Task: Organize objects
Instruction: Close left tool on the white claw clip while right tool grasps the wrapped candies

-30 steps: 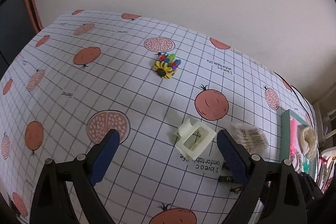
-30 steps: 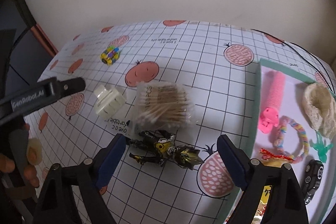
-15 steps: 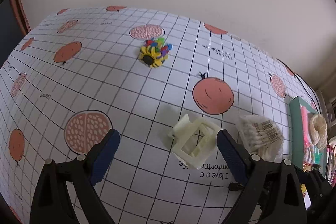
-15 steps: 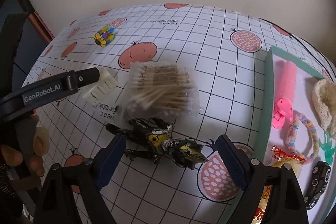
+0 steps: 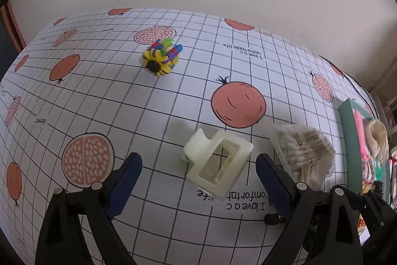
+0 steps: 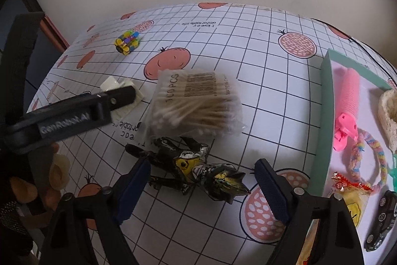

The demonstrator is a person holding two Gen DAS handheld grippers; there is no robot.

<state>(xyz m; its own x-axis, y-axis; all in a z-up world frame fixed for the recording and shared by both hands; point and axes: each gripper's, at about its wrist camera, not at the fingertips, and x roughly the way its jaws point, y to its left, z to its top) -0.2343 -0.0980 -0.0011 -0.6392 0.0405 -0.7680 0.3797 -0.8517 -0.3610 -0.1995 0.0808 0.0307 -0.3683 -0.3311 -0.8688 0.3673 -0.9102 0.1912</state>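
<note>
Your right gripper (image 6: pixel 202 186) is spread wide and empty, its fingers straddling the one black-and-yellow toy figure (image 6: pixel 191 171). Your left gripper (image 5: pixel 198 180) is equally wide, with the single cream hair claw (image 5: pixel 218 162) lying just ahead between its tips; from the right camera, that gripper's finger hides most of the claw. Beyond the figure lies one bag of cotton swabs (image 6: pixel 196 103), touching it. The green tray (image 6: pixel 325 116) is cut off at the right edge, its contents only partly visible. Farthest away sits one multicoloured flower toy (image 5: pixel 162 58), well apart from everything.
</note>
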